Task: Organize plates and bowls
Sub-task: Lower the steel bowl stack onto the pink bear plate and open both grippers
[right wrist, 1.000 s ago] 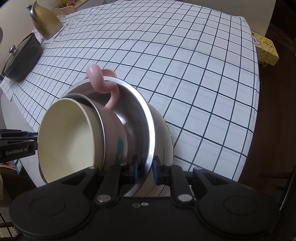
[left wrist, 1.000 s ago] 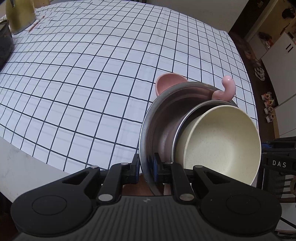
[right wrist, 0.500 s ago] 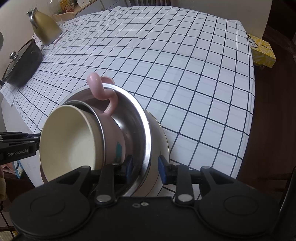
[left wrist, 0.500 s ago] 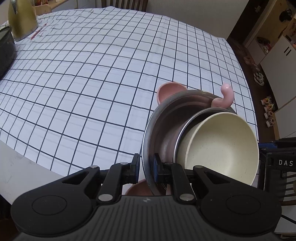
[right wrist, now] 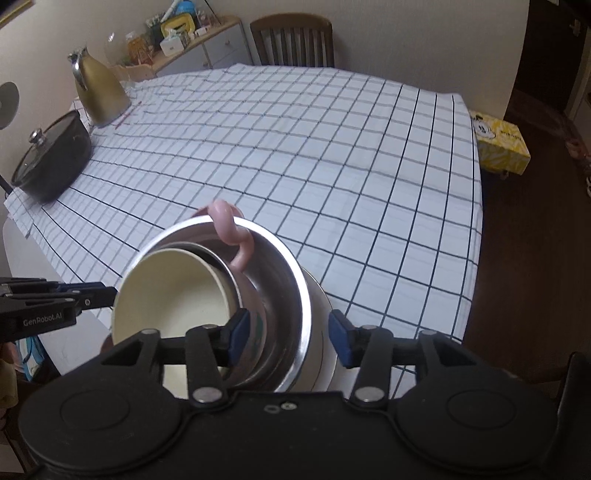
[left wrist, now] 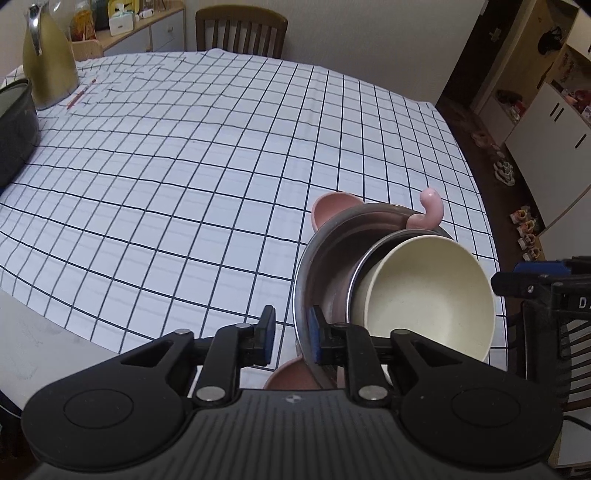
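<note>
A steel bowl stands near the front corner of the checked tablecloth. Nested in it are a pink cup with a curled handle and a cream bowl. A pink dish shows from under the stack, and a white plate shows on the right wrist side. My left gripper straddles the steel rim, its jaws opening, the left pad off the metal. My right gripper also straddles the rim, jaws opening wide, both pads clear of it.
A gold kettle and a black lidded pot stand at the far left of the table. A wooden chair is at the far side. A yellow tissue box lies beyond the right edge.
Both grippers were shut on the steel bowl's rim and have let go, the right one spreading wider. Both have risen and drawn back a little; the stack has stayed put.
</note>
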The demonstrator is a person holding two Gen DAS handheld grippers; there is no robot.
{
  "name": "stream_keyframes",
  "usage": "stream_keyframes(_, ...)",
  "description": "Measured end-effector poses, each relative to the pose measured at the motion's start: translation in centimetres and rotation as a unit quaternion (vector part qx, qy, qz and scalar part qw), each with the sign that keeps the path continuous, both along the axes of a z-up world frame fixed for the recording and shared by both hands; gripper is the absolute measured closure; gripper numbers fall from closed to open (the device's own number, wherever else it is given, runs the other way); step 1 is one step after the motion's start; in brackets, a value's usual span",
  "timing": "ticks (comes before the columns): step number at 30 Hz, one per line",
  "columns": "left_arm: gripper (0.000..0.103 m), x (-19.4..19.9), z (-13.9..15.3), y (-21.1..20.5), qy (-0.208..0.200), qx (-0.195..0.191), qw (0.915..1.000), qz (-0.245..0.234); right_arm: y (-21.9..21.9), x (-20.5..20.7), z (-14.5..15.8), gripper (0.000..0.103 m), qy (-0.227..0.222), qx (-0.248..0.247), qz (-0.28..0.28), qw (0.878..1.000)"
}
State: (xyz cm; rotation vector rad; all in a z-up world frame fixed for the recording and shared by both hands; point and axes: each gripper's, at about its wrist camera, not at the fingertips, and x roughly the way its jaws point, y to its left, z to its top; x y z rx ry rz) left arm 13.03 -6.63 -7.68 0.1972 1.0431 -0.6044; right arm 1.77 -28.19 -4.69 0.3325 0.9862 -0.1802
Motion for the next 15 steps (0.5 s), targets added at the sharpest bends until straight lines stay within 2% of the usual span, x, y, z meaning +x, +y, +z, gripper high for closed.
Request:
stream_keyframes(2,0.065,-0.5,0.5,0.6,-0.01,-0.006,0.9999,0.0,0.5,-0.5,0.7,0.045,-0.016,-0.018,0.002,1.0)
stream_keyframes(4,0.042,-1.1,1.2,1.3,-0.026,-0.015,0.9995,0.005,1.2,-1.2,1.3,0.039,-0.036,-0.036,0.007,0.999)
stream_keyframes(6,0.039,-1.8,2.0,2.1,-0.04,-0.023,0.9989,0.007,2.2,-1.9,1.9,0.037,-0.052,-0.049,0.016,0.997)
stream_keyframes(8,0.039,-2.5,2.5,2.7,-0.046,-0.025,0.9986,0.006,3.2,-2.6,2.3,0.029,-0.066,-0.062,0.019,0.996)
stream_keyframes(15,0.039,-5.7,4.1,5.0,-0.068,-0.034,0.9971,0.01,6.5,-5.5,3.6,0.013,-0.117,-0.074,0.031,0.99)
